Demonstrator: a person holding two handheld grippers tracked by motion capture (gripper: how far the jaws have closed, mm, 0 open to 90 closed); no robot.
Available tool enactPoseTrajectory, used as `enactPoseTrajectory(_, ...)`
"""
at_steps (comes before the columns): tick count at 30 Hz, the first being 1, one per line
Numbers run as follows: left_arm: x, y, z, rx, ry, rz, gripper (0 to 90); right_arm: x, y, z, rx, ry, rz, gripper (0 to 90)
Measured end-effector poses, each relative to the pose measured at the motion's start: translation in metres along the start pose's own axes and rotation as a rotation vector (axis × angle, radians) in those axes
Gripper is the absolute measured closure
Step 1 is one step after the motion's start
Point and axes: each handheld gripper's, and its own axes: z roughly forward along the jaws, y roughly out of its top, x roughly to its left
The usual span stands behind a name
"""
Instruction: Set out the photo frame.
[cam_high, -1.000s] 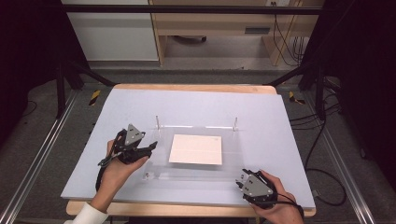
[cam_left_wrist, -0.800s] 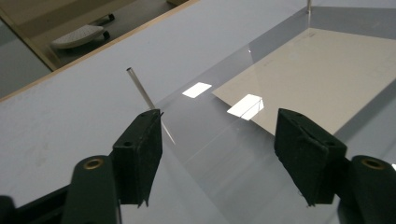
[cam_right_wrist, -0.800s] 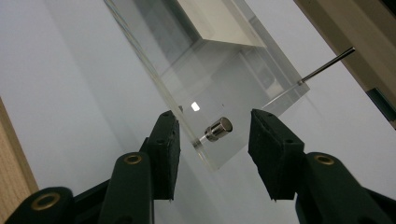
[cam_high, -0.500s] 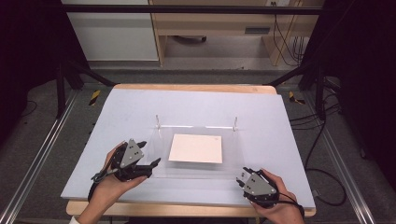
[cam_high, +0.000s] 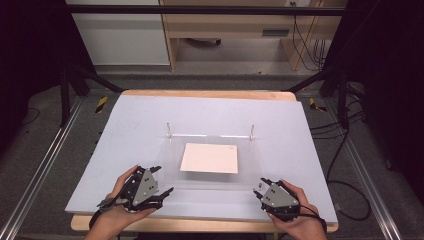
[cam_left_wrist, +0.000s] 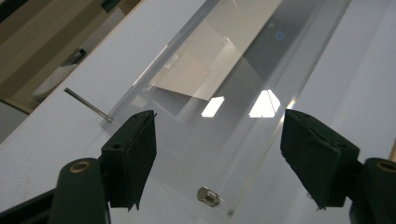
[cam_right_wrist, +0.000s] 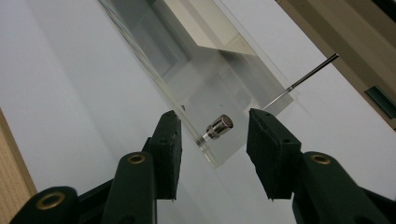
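A clear acrylic frame (cam_high: 210, 167) lies flat on the pale grey table mat (cam_high: 125, 125), at the middle of the high view. Under its transparent cover sheet rests a single cream sheet of paper (cam_high: 209, 158), lying square and whole inside the frame's outline. Two thin metal pins stand at the frame's far corners, one at 11 o'clock (cam_high: 169, 129) from the paper and one at 1 o'clock (cam_high: 252, 130).

The left gripper (cam_high: 161, 181) sits at 7 o'clock from the paper, at the frame's near left corner. Its jaws have just been opening and stand wide apart; in the left gripper view the acrylic corner with a small metal stud (cam_left_wrist: 208, 195) lies between the pads, which do not press on it.

The right gripper (cam_high: 258, 186) sits at 5 o'clock, at the near right corner. In the right gripper view its jaws stand released on either side of the acrylic edge and a short metal standoff (cam_right_wrist: 218, 127), with clear gaps on both sides.
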Motion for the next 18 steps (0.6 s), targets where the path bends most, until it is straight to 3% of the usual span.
enactPoseTrajectory(7, -0.0059, -0.0052, 0.0013, 0.008, -0.02, 0.033, 31.1, -0.0024, 0.0016, -0.0012, -0.004, 0.006, 0.017, 56.2)
enactPoseTrajectory(18, -0.007, -0.007, 0.0039, 0.008, -0.033, 0.047, 41.1, -0.0066, 0.0037, -0.0031, -0.004, 0.018, 0.046, 56.4)
